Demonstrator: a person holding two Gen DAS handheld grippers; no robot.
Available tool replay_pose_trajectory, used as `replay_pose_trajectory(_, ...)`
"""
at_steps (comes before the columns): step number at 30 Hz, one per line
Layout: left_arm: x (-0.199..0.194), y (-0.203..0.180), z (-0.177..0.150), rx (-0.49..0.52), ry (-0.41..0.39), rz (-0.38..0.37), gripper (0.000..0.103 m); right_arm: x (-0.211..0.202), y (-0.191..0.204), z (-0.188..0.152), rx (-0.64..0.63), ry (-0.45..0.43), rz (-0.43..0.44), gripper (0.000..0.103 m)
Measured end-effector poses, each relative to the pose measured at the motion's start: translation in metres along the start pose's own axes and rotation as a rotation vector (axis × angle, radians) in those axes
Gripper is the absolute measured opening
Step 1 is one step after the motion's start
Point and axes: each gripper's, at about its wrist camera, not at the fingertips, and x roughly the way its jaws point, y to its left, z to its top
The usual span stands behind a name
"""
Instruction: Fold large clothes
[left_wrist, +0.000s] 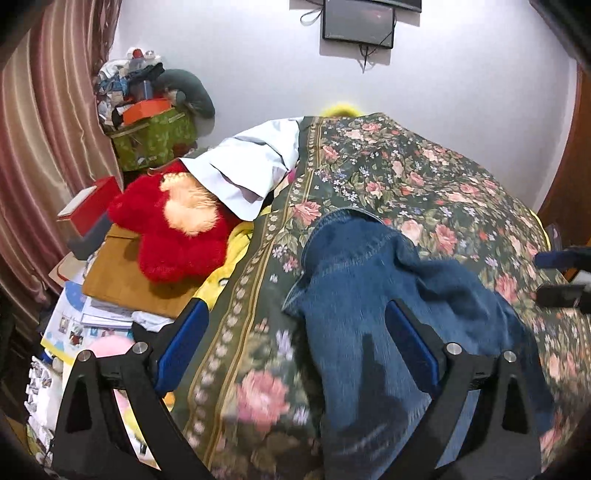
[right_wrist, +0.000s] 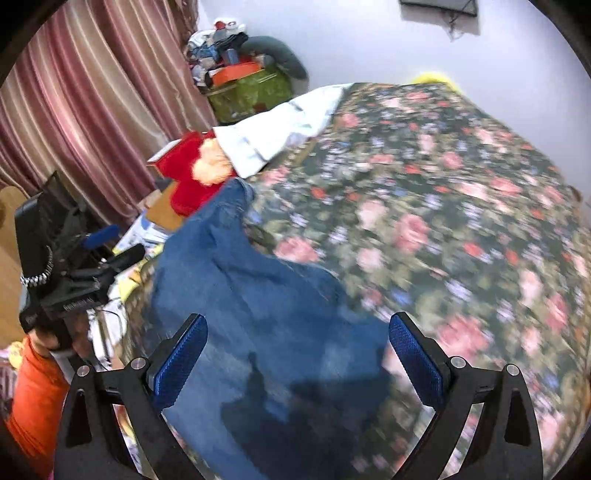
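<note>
A pair of blue jeans lies crumpled on the flowered bedspread, waist end toward the far side. My left gripper hovers open above the jeans' left part, nothing between its blue pads. The right wrist view shows the jeans running from the near edge toward the red toy. My right gripper is open above them, holding nothing. The other gripper's fingers poke in at the right edge of the left wrist view. In the right wrist view the left gripper sits at far left, held by a hand in an orange sleeve.
A red plush toy and a white garment lie at the bed's left side. Boxes, papers and a brown board crowd the floor on the left. A green box piled with clutter stands by the curtain. A screen hangs on the wall.
</note>
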Motion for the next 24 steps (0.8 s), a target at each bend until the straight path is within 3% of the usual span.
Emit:
replay_pose_trajectory(3,0.025,0.000,0.006,-0.002,0.048,-0.007,0.098,0.039,0.003,0.015,0.020,0.049,0.034,0.098)
replay_pose_trajectory(7,0.057,0.003,0.001,0.007,0.109,0.038,0.098,0.091,-0.011,0.023,0.056,0.123,0.003,0.096)
replay_pose_trajectory(12,0.085,0.013,-0.005,-0.011,0.156,0.025,0.098,0.122,-0.043,0.014,0.051,0.181,-0.019,0.094)
replay_pose_trajectory(19,0.090,0.021,-0.006,-0.045,0.171,0.014,0.102,0.102,-0.088,-0.001,0.134,0.179,-0.082,0.093)
replay_pose_trajectory(21,0.083,0.019,-0.005,-0.062,0.165,0.016,0.098,0.088,-0.090,-0.004,0.150,0.171,-0.072,0.087)
replay_pose_trajectory(24,0.069,0.005,-0.003,-0.010,0.142,0.043,0.094,0.065,-0.078,-0.006,0.119,0.126,-0.024,0.086)
